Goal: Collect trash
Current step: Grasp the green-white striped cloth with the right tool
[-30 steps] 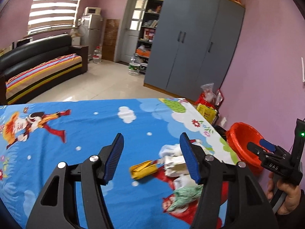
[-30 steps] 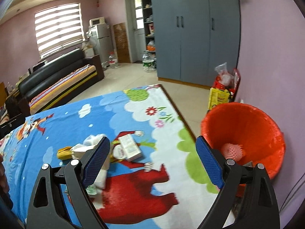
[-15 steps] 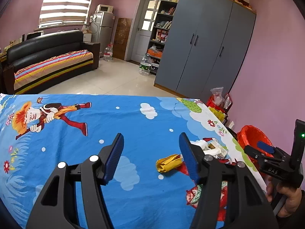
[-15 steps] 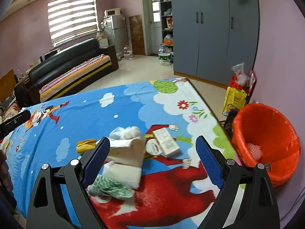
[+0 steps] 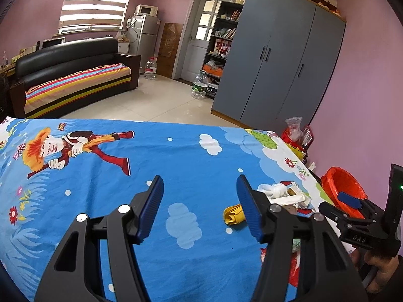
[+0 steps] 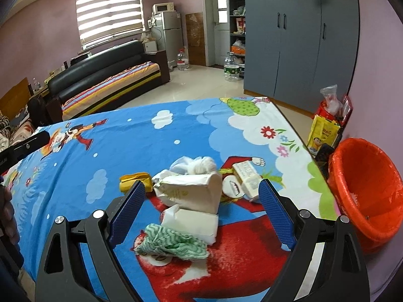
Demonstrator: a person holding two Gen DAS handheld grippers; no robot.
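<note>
Approach step: both tongs spread, nothing between the pads. Right tongs (image 6: 201, 214) hover over the trash pile (image 6: 191, 196) on the bed (image 6: 151, 136), orange bin (image 6: 365, 196) to its right. Left tongs (image 5: 200, 206) hang left of the yellow wrapper (image 5: 234, 215). Next move likely: lower, straddle one piece, pinch.

Bare blue cloth (image 5: 191, 166) lies open leftward; the trash pile (image 6: 191, 196) crowds its right end beside the orange bin (image 6: 365, 191).
</note>
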